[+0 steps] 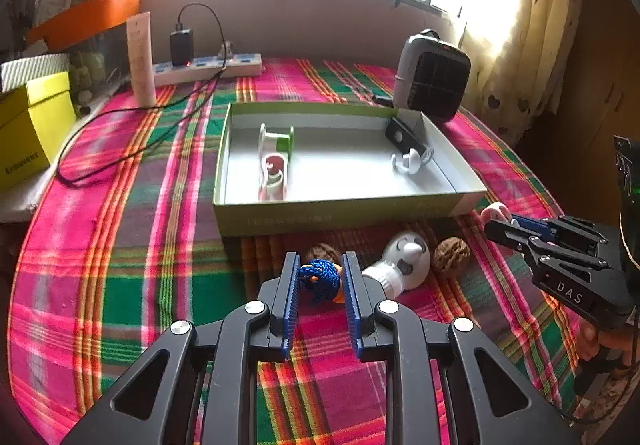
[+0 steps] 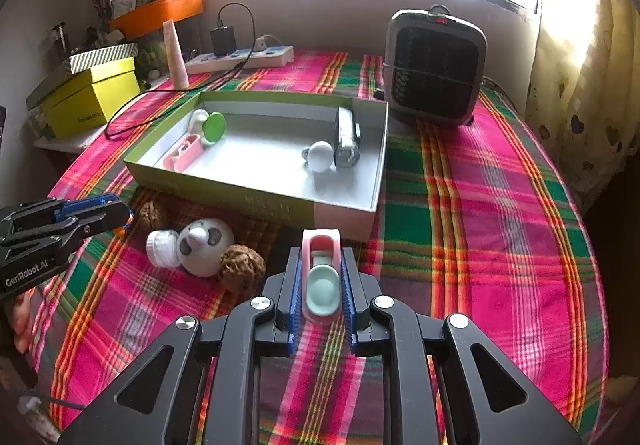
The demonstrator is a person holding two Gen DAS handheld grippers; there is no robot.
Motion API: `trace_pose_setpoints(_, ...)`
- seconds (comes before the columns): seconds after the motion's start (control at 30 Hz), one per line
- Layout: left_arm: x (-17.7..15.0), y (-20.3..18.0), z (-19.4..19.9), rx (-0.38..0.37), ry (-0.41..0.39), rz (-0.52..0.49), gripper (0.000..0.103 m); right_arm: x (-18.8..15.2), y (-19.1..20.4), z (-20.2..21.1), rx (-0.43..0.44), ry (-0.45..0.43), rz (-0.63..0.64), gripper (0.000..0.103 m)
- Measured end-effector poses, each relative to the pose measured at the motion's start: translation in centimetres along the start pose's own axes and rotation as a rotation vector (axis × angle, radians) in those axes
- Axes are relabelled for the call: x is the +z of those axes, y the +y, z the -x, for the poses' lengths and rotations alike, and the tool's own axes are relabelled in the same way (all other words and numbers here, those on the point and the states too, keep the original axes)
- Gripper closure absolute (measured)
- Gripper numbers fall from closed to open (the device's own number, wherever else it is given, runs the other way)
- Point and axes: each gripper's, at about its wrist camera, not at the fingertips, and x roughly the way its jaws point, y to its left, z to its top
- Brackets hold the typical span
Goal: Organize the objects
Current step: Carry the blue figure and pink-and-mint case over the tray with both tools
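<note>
My left gripper (image 1: 320,265) is shut on a blue knotted cord ball (image 1: 320,279) with an orange bit, just above the plaid cloth. My right gripper (image 2: 322,257) is shut on a pink clip with a mint insert (image 2: 322,281). Both hover in front of a shallow green box (image 1: 340,215) (image 2: 276,205). In the box lie a white, green and red piece (image 1: 276,161), a black bar (image 1: 404,137) and a white hook (image 1: 410,161). On the cloth by the box's front wall sit a white bulb-shaped toy (image 1: 404,261) (image 2: 204,247) and two walnuts (image 1: 452,255) (image 2: 242,271).
A small heater (image 1: 434,81) (image 2: 434,69) stands behind the box at the right. A power strip (image 1: 208,69) with a charger and trailing black cable, a tall tube (image 1: 140,57) and a yellow box (image 1: 32,125) are at the back left. A curtain hangs at the right.
</note>
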Motion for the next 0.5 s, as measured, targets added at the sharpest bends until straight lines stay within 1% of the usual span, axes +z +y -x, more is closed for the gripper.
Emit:
trace_pose_setpoints(0.2, 0.9, 0.1, 0.4, 0.004, -0.022, 0.000, 0.084, 0.9, 0.3, 0.2, 0.007, -0.016, 0.013, 0.085)
trace_pose_setpoints(0.5, 2.1, 0.7, -0.2, 0.012, -0.030, 0.011, 0.084, 2.6, 1.2, -0.4, 0.029, -0.023, 0.047, 0.085)
